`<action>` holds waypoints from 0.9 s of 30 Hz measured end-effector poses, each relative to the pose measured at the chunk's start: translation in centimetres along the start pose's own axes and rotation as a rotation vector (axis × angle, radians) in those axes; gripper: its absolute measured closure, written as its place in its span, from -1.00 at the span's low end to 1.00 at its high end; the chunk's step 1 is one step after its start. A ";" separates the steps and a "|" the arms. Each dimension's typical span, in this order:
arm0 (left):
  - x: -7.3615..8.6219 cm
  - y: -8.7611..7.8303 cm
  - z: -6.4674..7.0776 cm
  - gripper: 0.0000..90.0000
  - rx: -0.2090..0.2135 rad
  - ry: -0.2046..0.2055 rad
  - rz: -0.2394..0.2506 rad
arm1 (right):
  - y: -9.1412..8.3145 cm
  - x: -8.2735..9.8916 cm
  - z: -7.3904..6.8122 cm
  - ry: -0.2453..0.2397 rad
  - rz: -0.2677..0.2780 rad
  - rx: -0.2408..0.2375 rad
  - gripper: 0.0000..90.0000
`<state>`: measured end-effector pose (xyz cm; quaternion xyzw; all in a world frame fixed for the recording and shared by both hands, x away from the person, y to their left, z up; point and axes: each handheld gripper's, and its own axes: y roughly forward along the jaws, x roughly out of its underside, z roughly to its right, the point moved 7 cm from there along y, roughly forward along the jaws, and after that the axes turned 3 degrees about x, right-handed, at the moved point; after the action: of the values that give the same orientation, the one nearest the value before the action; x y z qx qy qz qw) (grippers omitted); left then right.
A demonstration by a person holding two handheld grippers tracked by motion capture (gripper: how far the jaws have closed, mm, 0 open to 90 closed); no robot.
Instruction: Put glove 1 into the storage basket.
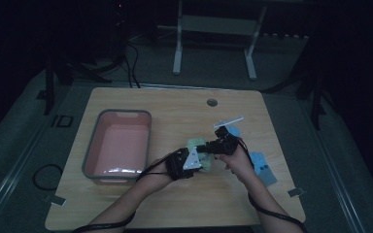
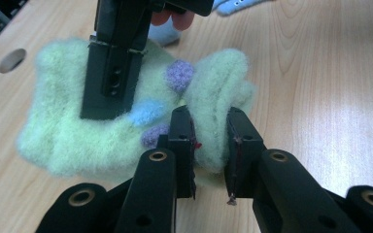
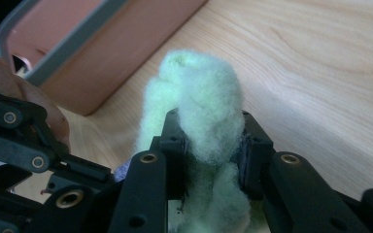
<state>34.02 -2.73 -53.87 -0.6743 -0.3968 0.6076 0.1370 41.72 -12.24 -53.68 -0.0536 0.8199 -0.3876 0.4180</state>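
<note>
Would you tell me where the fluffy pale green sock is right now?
In the high view, the fluffy pale green sock sits mid-table, clamped between both hand-held grippers, right of the pink bin.

A pink bin [image 1: 119, 145] sits near what look like blue socks [image 1: 262, 167].

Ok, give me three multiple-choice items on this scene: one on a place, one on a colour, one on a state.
1. Where does the pink plastic bin with the grey rim stand on the wooden table?
A. left part
B. right edge
C. far edge, by the hole

2. What colour is the fuzzy sock apart from its dots?
A. orange
B. pale green
C. black

3. How is the fuzzy sock held?
A. lying free
B. by one gripper
C. by both grippers

Answers: 1 A, the high view shows it left of the hands. 2 B, the fleece is pale green. 3 C, the left gripper and the right gripper each pinch a fold.
</note>
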 end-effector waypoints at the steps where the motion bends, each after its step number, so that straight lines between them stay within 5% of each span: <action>1: -0.1 -0.3 -0.1 0.71 -0.001 0.002 0.000 | -0.1 -0.2 -0.2 -0.006 0.001 0.000 0.56; 27: 1.2 -6.4 -2.1 0.71 -0.050 -0.001 -0.029 | 1.2 -5.2 -5.1 -0.089 0.017 -0.051 0.56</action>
<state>33.59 2.86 -49.96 -0.6714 -0.4216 0.5958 0.1286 41.64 -6.25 -49.36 -0.0741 0.8106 -0.3602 0.4557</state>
